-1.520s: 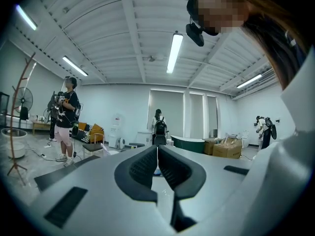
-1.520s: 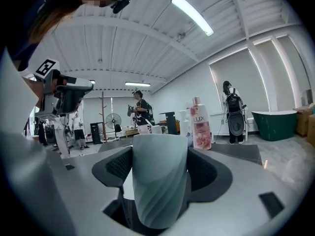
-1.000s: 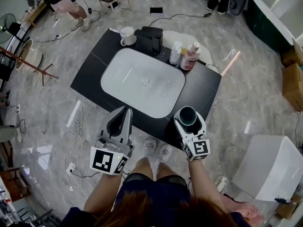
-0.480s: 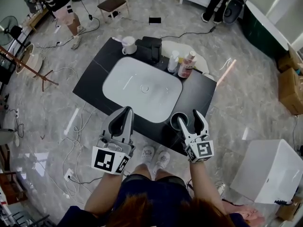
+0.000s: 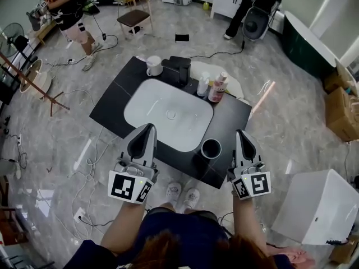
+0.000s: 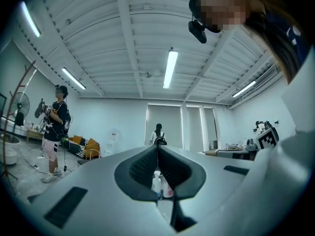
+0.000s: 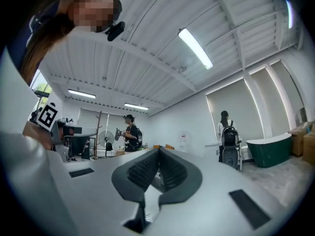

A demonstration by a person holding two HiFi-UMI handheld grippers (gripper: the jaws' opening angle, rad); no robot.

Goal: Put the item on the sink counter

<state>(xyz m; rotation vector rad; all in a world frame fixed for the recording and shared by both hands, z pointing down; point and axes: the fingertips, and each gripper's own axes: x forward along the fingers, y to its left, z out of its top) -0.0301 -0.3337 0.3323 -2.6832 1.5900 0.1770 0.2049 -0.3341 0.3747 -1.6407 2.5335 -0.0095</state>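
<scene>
A dark round cup (image 5: 211, 148) stands upright on the black sink counter (image 5: 235, 114), near its front right edge and beside the white basin (image 5: 168, 114). My right gripper (image 5: 241, 134) is to the right of the cup, apart from it, with its jaws shut and nothing in them. In the right gripper view the right gripper (image 7: 158, 154) has its pads pressed together. My left gripper (image 5: 148, 130) hovers over the counter's front left edge, shut and empty. The left gripper (image 6: 157, 149) also shows its pads meeting in the left gripper view.
At the counter's back stand a white mug (image 5: 152, 65), a black holder (image 5: 178, 67), two bottles (image 5: 203, 83) (image 5: 217, 87) and a white cloth (image 5: 224, 78). A white box (image 5: 317, 206) sits on the floor at the right. Cables (image 5: 90, 150) lie left. People stand far off.
My right gripper set the dark cup on the counter, let go, moved off to the right and closed. The left gripper has barely moved.
</scene>
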